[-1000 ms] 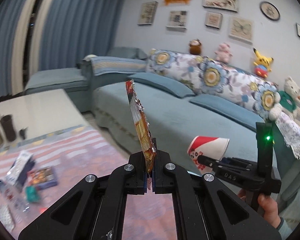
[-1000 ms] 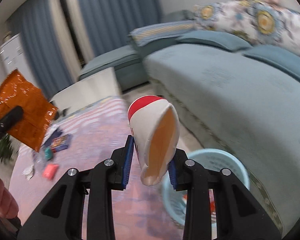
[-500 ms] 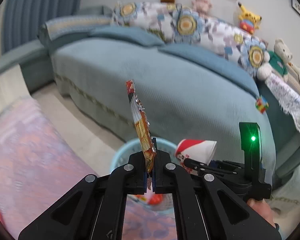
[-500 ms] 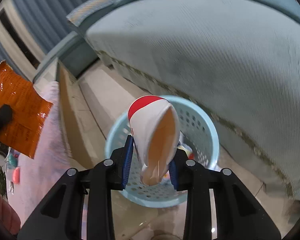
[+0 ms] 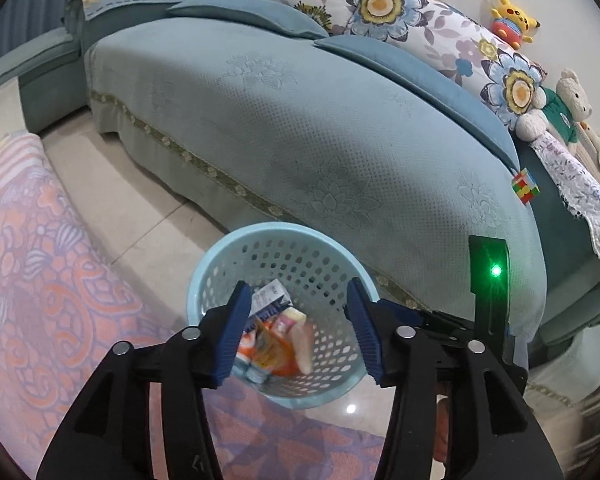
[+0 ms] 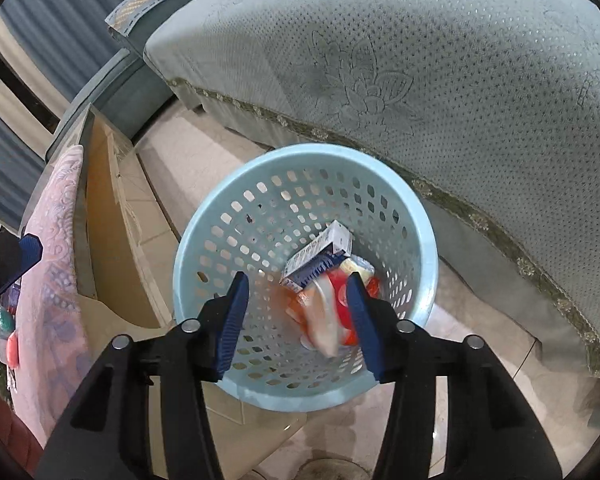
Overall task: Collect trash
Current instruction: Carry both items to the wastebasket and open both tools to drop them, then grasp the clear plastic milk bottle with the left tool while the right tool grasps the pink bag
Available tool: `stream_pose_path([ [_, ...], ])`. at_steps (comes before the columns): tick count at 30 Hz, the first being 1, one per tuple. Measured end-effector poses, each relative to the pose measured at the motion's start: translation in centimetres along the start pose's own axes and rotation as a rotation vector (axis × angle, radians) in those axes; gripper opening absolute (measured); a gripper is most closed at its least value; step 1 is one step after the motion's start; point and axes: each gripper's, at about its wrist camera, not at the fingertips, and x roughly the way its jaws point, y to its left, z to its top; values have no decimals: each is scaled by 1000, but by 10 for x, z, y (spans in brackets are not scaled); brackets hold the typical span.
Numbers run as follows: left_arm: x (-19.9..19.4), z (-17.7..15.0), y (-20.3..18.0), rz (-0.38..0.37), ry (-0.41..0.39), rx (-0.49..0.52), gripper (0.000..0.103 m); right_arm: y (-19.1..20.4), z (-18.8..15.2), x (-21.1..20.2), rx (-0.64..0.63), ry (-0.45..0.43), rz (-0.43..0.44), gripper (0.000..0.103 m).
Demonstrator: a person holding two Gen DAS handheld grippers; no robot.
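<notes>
Left gripper (image 5: 296, 330): jaws spread wide, nothing between the blue pads; we hold it above the basket mouth.
Right gripper (image 6: 296, 320): jaws likewise spread and empty, directly over the basket opening.
Basket (image 6: 204, 236): pale blue, perforated, standing on the tile floor just beside the sofa (image 5: 300, 120) skirt, with the patterned rug (image 5: 40, 260) on its other side.
Paper cup (image 6: 324, 320): blurred, red and white, inside the basket walls below the right jaws; we judge it is in free fall.
Orange wrapper (image 5: 272, 348): in the basket bottom among the other trash, slightly blurred.
Carton (image 6: 320, 256): white and blue, lying tilted against the inner wall, at rest.
Step in hand: release over the bin. We judge both drops land inside the rim.
How to do it well: we keep both grippers centred over the opening and level until the pieces settle, since light paper can glance off the wall or off the carton.
Withdrawal: we lift straight up, keeping the spread jaws off the rim so the light basket does not tip.
Remaining trash: small items (image 6: 10, 344) show at the far left edge of the right wrist view, too small to identify.
</notes>
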Motion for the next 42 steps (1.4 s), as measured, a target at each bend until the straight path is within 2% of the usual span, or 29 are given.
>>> stream_pose_path([
  [12,-29,1,4,2,-47,1,49,21,3,-15,-51,-29,31,47],
  [17,-75,-1,11,19,-121,-30,49,50,8,-43,-122,-85,51,47],
  [20,-115,-7,21,34,-187,-63,54,79,8,-65,-180,-129,94,47],
  [24,-170,-23,42,111,-281,-119,58,134,-1,-91,-293,-174,181,47],
  [28,-223,-47,77,262,-356,-215,70,194,-20,-106,-423,-207,271,50],
  [30,-246,-61,99,339,-384,-283,70,224,-30,-105,-472,-184,332,55],
  [33,-280,-83,138,458,-410,-386,70,266,-49,-98,-556,-137,395,55],
  [34,-291,-93,156,524,-412,-434,70,279,-55,-95,-586,-127,409,55],
  [36,-302,-103,180,562,-403,-503,70,303,-70,-87,-644,-109,427,55],
  [39,-315,-124,226,585,-386,-660,70,332,-92,-75,-718,-76,430,54],
  [40,-316,-130,242,578,-376,-709,70,341,-100,-72,-740,-69,432,49],
  [42,-315,-136,260,581,-373,-764,70,355,-112,-67,-784,-51,433,45],
])
